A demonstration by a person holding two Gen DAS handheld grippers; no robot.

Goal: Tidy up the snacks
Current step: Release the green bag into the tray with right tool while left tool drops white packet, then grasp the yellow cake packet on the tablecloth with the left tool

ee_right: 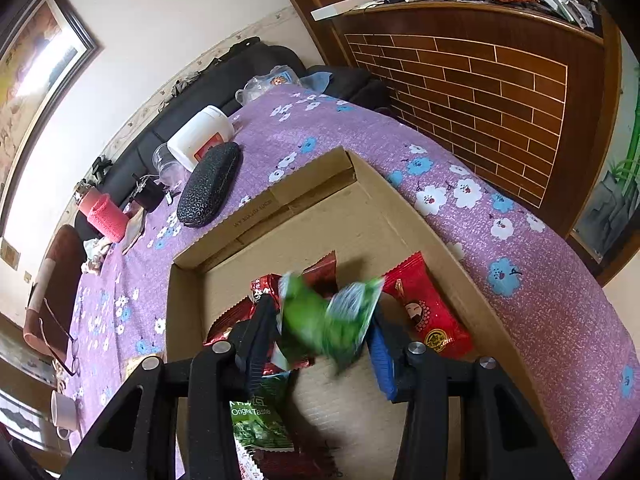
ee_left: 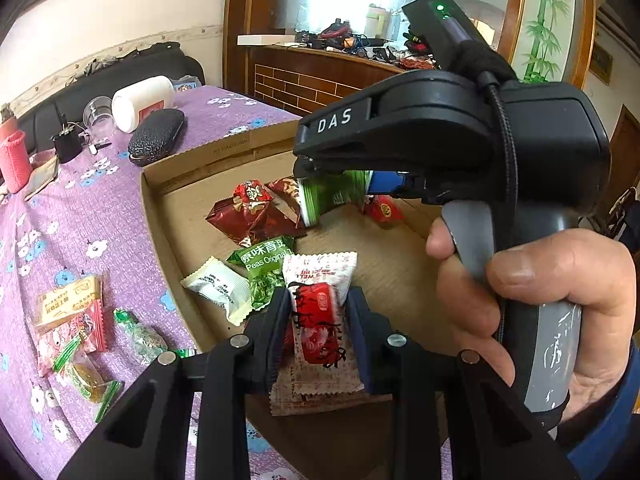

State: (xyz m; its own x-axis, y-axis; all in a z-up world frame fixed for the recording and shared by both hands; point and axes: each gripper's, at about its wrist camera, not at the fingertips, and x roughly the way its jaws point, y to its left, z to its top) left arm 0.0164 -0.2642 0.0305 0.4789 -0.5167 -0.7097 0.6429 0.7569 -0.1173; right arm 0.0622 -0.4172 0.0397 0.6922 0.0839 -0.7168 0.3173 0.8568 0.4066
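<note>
L gripper (ee_left: 318, 312): jaws narrow, clamped on red-white snack pack (ee_left: 316, 320), over cardboard box (ee_left: 160, 216) edge | R gripper (ee_right: 320, 332): jaws about half apart, blurred green snack pack (ee_right: 328, 320) between the jaws, contact unclear, above box floor

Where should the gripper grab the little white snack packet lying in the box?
Probably across the puffy middle of the white packet, coming down from above. It lies flat on the cardboard box floor, slanted, with thin crimped ends that would likely slip. Its left side sits close to the box wall, and the green pea packet touches its right, so the jaws should straddle its narrow width.
</note>
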